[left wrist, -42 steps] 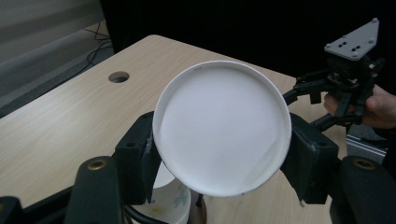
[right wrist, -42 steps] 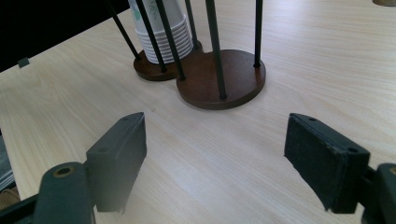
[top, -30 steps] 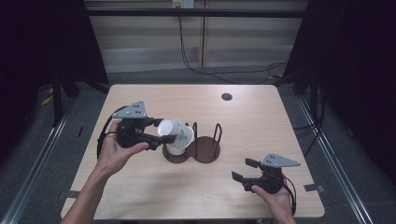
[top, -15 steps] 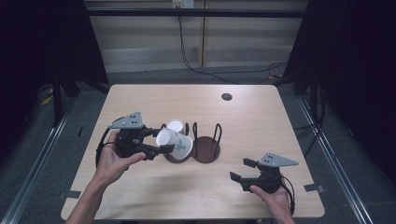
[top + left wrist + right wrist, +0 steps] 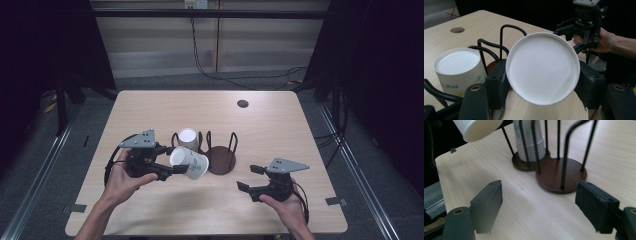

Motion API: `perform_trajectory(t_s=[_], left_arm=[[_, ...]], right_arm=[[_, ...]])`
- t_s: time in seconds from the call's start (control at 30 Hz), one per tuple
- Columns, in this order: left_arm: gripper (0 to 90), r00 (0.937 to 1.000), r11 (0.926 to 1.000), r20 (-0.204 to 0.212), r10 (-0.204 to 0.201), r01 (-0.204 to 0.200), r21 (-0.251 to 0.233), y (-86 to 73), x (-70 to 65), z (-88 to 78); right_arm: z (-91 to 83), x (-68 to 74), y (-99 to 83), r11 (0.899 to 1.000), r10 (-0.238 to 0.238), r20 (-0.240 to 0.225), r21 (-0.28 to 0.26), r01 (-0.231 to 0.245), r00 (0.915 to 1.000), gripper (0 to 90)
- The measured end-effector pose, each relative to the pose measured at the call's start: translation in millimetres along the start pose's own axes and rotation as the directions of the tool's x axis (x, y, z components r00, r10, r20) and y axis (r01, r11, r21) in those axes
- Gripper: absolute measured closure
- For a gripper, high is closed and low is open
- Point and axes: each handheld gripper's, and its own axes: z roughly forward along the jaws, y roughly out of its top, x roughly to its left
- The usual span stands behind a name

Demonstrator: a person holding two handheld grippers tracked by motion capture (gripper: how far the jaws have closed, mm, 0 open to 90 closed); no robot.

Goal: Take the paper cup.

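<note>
Left gripper [image 5: 172, 167]: jaws closed against the sides of a white paper cup [image 5: 189, 162], pads pressed on either flank of its body; in the left gripper view the cup [image 5: 543, 67] faces the camera mouth-first, tipped on its side.
Right gripper [image 5: 250, 179]: jaws spread wide with bare wood between them and nothing in them; it sits low at about 5 o'clock on the table [image 5: 300, 130], held in the person's right hand [image 5: 286, 205].
Cup in hand: in the air just at 9 o'clock of the holder's near ring, touching neither holder nor table as far as I can tell.
Cup holder [image 5: 220, 159]: dark round bases with black wire loops, near the table's centre.
Stack of cups [image 5: 188, 137]: upright in the holder's left compartment; the right gripper view shows nested rims [image 5: 530, 150] resting on the base.
Right compartment: brown base [image 5: 560, 173] bare.
Change since half a second ago: the held cup has come nearer the person and away from the stack; the right gripper has kept its place and its spread.
</note>
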Motion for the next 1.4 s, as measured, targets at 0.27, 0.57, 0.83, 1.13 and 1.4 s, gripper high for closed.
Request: perform_trajectory(t_s=[0.27, 0.57, 0.83, 1.13, 1.4], left_arm=[[35.5, 0.9996, 0.9999, 0.026, -0.01, 0.01, 0.007, -6.2, 2.8, 6.0], [35.5, 0.9995, 0.9999, 0.029, -0.014, 0.014, -0.004, -4.8, 1.0, 4.1], [35.6, 0.9996, 0.9998, 0.027, -0.012, 0.011, 0.018, -6.4, 0.1, 8.7], [35.6, 0.998, 0.9994, 0.062, -0.009, 0.007, 0.033, -6.4, -5.1, 13.4], [35.7, 0.9941, 0.9988, 0.108, 0.017, -0.022, 0.045, -3.2, -14.9, 21.9]], right_arm=[[21.1, 16.4, 28.1, 0.999, -0.053, -0.073, 0.002, 0.053, 0.9959, 26.5], [34.5, 33.2, 54.9, 0.992, -0.125, -0.134, 0.0, 0.126, 0.983, 22.0], [47.4, 39.6, 61.2, 0.992, -0.122, -0.187, -0.013, 0.122, 0.9748, 13.8], [57.6, 39.9, 48.9, 0.994, -0.113, -0.221, -0.021, 0.111, 0.9688, 16.3], [65.5, 44.8, 43.7, 0.992, -0.124, -0.274, -0.011, 0.126, 0.9536, 18.7]])
